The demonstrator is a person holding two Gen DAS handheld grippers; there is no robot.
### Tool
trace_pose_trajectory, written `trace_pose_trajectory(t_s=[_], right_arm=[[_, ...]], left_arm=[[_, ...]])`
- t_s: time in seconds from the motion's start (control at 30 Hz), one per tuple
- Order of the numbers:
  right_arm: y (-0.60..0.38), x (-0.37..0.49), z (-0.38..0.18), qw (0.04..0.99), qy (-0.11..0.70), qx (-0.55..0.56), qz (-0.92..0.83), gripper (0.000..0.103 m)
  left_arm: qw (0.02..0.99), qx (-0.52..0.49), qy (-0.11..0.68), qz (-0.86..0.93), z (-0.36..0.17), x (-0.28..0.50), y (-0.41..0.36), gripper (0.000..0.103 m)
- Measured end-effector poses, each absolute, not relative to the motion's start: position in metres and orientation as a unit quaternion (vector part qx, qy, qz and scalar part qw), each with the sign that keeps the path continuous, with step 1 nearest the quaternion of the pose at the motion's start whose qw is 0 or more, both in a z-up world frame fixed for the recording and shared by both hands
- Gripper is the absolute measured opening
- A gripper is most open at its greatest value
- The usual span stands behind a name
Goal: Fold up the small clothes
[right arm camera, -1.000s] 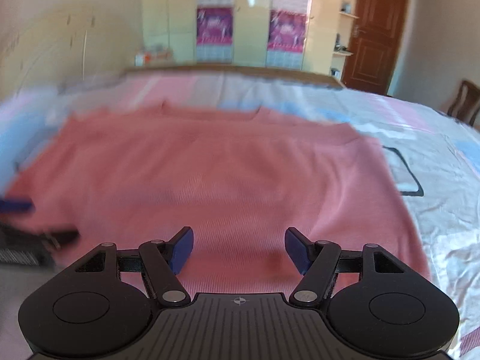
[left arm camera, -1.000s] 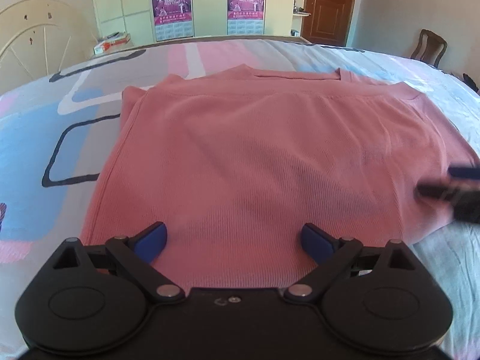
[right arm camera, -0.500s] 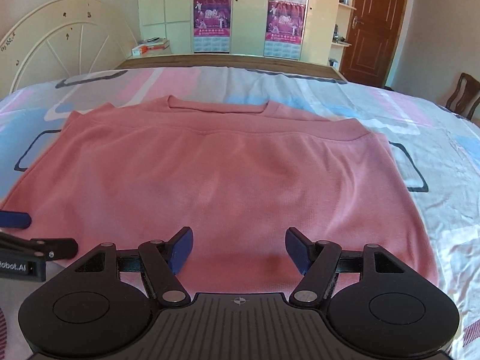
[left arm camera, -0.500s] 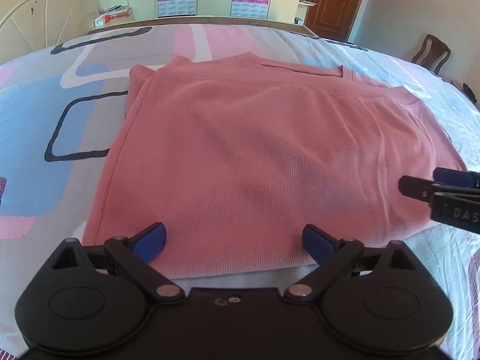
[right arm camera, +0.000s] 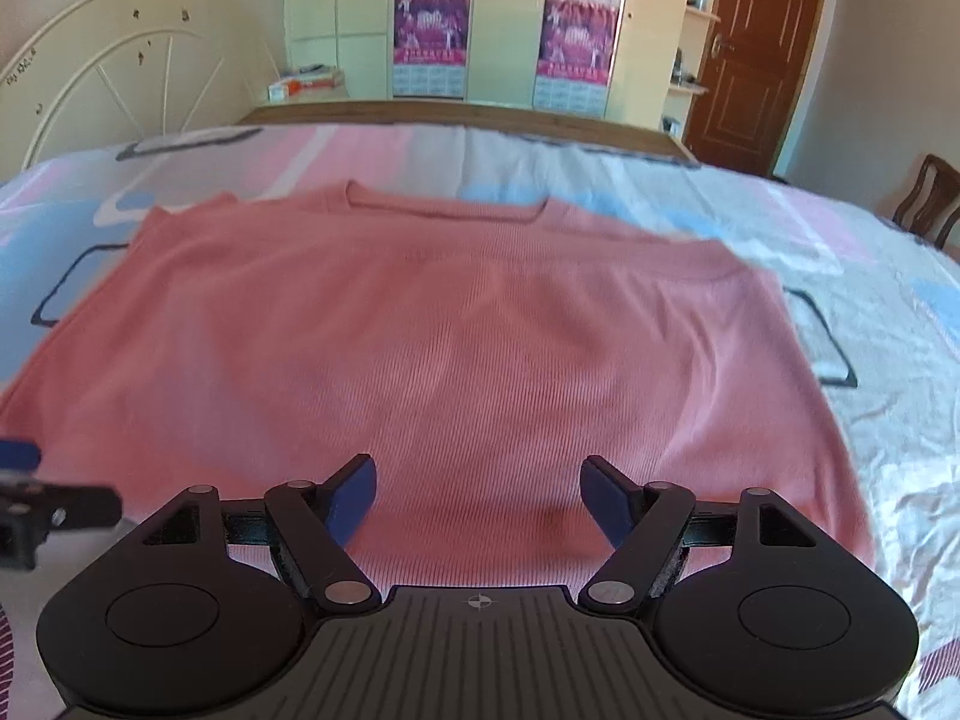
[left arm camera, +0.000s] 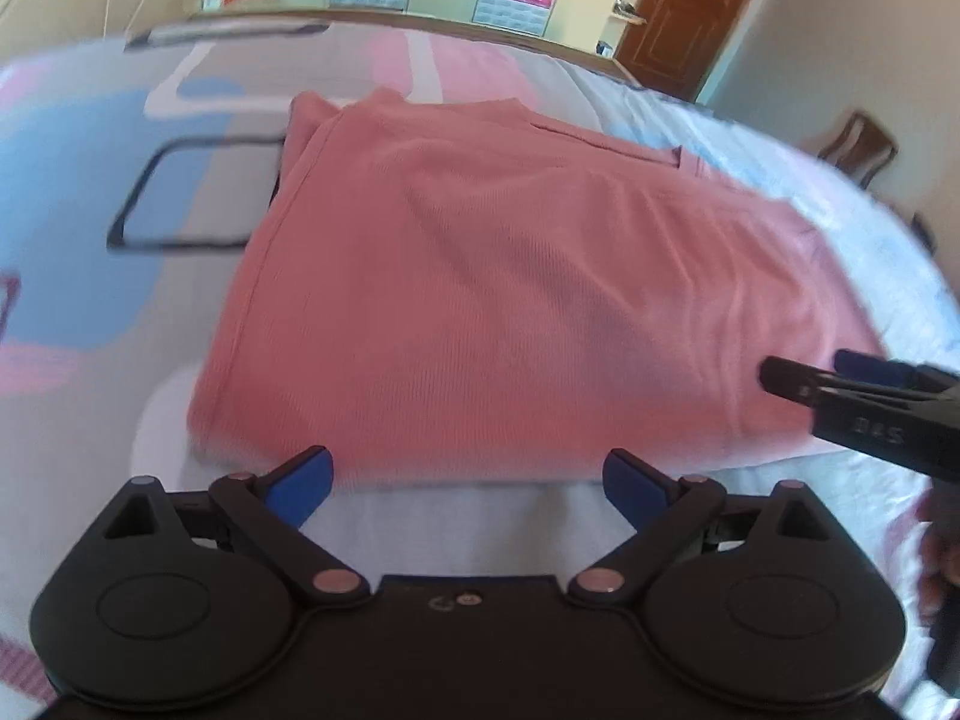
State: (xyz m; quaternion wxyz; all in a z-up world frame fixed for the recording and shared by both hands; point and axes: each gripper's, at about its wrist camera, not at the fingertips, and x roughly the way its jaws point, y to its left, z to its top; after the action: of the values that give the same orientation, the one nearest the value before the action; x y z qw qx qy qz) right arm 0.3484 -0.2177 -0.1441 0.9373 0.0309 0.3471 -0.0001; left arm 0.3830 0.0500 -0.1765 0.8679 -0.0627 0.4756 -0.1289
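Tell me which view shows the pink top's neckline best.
The right wrist view: the neckline of the pink top lies square-on and whole at the garment's far edge. The left wrist view shows the neckline only slantwise and blurred, running off toward the right.

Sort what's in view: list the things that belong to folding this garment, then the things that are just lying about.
Belongs to the job:
pink top, folded once, flat on the bedsheet
left gripper, jaws open
right gripper, jaws open, just been widening, nothing between them

Just lying about:
wooden chair
posters
brown door
white headboard
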Motion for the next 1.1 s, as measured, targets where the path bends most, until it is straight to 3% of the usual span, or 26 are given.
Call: trace_pose_trajectory(t_s=[0.1, 0.2, 0.33, 0.57, 0.63, 0.7, 0.73, 0.8, 0.9, 0.97, 1.1], right_arm=[[-0.217, 0.348, -0.140, 0.941, 0.338, 0.031, 0.007, 0.075], [-0.217, 0.349, -0.140, 0.941, 0.336, 0.036, 0.017, 0.076], [-0.218, 0.356, -0.143, 0.941, 0.335, 0.038, 0.034, 0.076], [-0.227, 0.371, -0.141, 0.945, 0.321, 0.042, 0.048, 0.076], [-0.229, 0.377, -0.138, 0.948, 0.313, 0.038, 0.048, 0.076], [-0.231, 0.384, -0.136, 0.950, 0.307, 0.033, 0.043, 0.076], [-0.233, 0.387, -0.135, 0.951, 0.305, 0.032, 0.040, 0.076], [-0.234, 0.395, -0.136, 0.952, 0.303, 0.030, 0.036, 0.076], [-0.229, 0.409, -0.151, 0.944, 0.326, 0.021, 0.044, 0.076], [-0.225, 0.412, -0.168, 0.942, 0.332, 0.005, 0.045, 0.081], [-0.227, 0.412, -0.167, 0.942, 0.331, 0.008, 0.046, 0.081]], left_arm=[[0.847, -0.143, 0.493, -0.139, -0.181, 0.376, 0.065, 0.087], [0.829, -0.218, 0.497, -0.134, -0.191, 0.373, 0.076, 0.088], [0.830, -0.298, 0.455, -0.123, -0.201, 0.379, 0.086, 0.092], [0.849, -0.367, 0.366, -0.103, -0.217, 0.410, 0.092, 0.088], [0.853, -0.378, 0.348, -0.094, -0.220, 0.417, 0.092, 0.080], [0.855, -0.384, 0.339, -0.083, -0.223, 0.422, 0.093, 0.056], [0.853, -0.388, 0.339, -0.077, -0.226, 0.424, 0.093, 0.049], [0.850, -0.396, 0.341, -0.064, -0.230, 0.428, 0.097, 0.023], [0.846, -0.403, 0.346, -0.058, -0.233, 0.429, 0.101, 0.014], [0.849, -0.394, 0.347, -0.059, -0.228, 0.428, 0.101, 0.013], [0.873, -0.348, 0.334, -0.077, -0.200, 0.430, 0.090, 0.013]])
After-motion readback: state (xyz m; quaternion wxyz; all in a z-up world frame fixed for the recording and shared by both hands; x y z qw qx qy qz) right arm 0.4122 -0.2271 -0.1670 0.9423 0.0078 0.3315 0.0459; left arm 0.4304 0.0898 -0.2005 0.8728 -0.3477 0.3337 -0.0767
